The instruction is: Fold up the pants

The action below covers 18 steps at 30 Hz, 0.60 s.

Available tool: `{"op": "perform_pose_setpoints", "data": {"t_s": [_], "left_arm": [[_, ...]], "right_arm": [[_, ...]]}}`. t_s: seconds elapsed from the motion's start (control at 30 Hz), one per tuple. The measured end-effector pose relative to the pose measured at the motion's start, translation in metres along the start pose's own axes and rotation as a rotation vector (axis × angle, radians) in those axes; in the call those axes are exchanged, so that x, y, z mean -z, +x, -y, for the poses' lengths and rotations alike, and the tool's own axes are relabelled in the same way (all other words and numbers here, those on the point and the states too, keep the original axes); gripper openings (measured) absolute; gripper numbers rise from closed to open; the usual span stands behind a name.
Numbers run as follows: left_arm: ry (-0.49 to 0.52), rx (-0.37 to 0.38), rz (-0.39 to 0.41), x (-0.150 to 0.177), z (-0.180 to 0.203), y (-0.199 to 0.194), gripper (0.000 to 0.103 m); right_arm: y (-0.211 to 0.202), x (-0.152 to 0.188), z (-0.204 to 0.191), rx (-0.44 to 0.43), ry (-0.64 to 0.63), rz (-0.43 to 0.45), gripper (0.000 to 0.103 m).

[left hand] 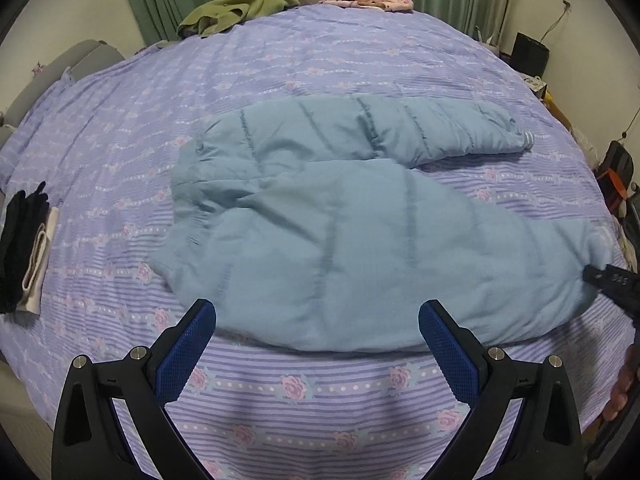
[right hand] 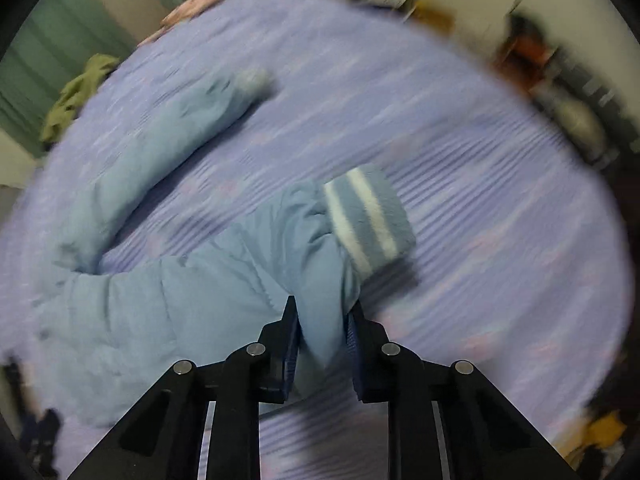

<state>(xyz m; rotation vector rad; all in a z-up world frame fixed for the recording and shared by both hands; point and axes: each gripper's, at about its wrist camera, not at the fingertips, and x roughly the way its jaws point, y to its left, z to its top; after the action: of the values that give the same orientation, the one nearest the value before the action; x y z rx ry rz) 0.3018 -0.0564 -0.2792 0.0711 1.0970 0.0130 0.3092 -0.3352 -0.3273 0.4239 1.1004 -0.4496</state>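
Note:
Light blue padded pants (left hand: pixel 340 216) lie spread on the purple flowered bedspread (left hand: pixel 320 392), waist to the left, both legs running right. My left gripper (left hand: pixel 318 320) is open and empty, its blue pads just short of the near leg's edge. My right gripper (right hand: pixel 322 314) is shut on the near leg of the pants (right hand: pixel 224 280) close to its striped cuff (right hand: pixel 368 216); the cuff sticks out past the fingertips. The right gripper also shows at the right edge of the left wrist view (left hand: pixel 592 274), on the leg's end. The right wrist view is motion-blurred.
A folded black and cream stack (left hand: pixel 28 248) lies at the bed's left edge. A green garment (left hand: pixel 240 8) and a pink patterned one (left hand: pixel 380 0) lie at the far edge by green curtains. Clutter stands beyond the right side of the bed (left hand: pixel 616 176).

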Motion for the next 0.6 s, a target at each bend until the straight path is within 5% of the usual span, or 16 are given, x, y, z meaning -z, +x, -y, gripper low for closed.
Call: {"op": "perform_pose_setpoints", "data": {"t_s": [0.07, 0.2, 0.27, 0.43, 0.6], "left_arm": [[-0.014, 0.004, -0.008, 0.003, -0.002, 0.002, 0.103], [-0.071, 0.005, -0.019, 0.010, -0.019, -0.001, 0.103], [-0.125, 0.013, -0.012, 0.015, -0.035, -0.006, 0.103], [-0.233, 0.038, -0.032, 0.025, -0.075, -0.001, 0.103], [-0.274, 0.056, -0.069, 0.024, -0.087, 0.028, 0.103]], "right_arm": [[-0.005, -0.004, 0.003, 0.019, -0.015, 0.032, 0.025], [-0.017, 0.000, 0.001, 0.081, -0.090, 0.039, 0.066], [-0.040, 0.008, 0.008, 0.034, -0.055, 0.078, 0.076], [-0.049, 0.038, 0.016, -0.087, 0.043, 0.037, 0.077], [-0.021, 0.052, 0.001, -0.087, 0.029, -0.001, 0.077]]}}
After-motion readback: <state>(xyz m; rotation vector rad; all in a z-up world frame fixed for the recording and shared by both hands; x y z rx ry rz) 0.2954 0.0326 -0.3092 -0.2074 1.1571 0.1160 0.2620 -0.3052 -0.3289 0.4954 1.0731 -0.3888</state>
